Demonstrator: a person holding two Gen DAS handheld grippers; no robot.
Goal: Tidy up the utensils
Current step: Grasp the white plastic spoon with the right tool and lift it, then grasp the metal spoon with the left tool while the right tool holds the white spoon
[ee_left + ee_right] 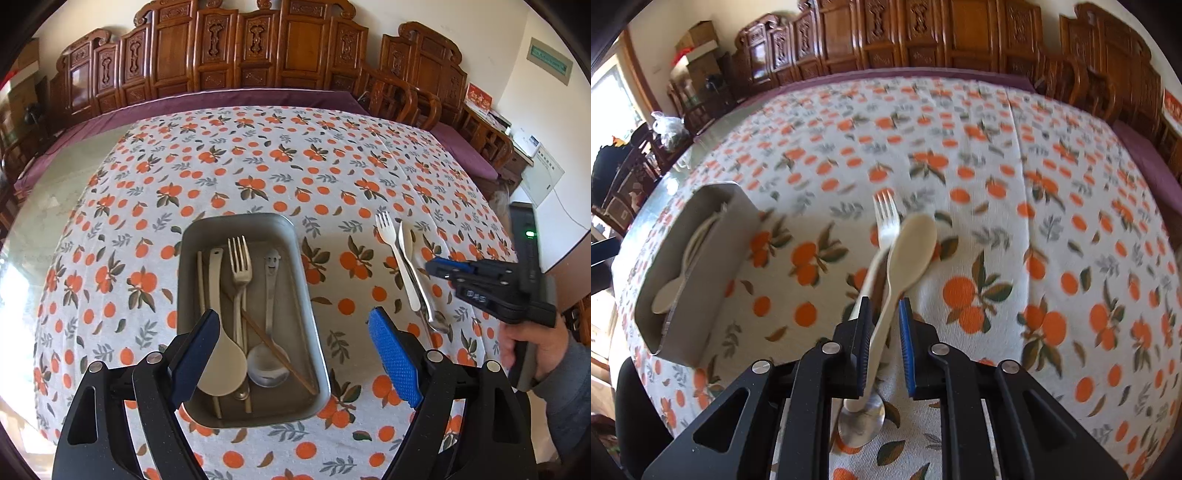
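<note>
The grey tray [306, 295] (forks, spoons, chopsticks inside) sits on the bench [258, 166]. Above it the left gripper [295, 350] hangs wide open, empty. Right of the tray, the right gripper [884, 321], fingers slightly parted, straddles a cream spoon [908, 251] without clamping it.

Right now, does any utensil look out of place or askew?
Yes. A thin brown chopstick lies diagonally across the others in the grey metal tray. A white plastic fork and cream spoon remain outside on the tablecloth.

Black fingers [395, 362], blue pads, grey sleeve [569, 398]
</note>
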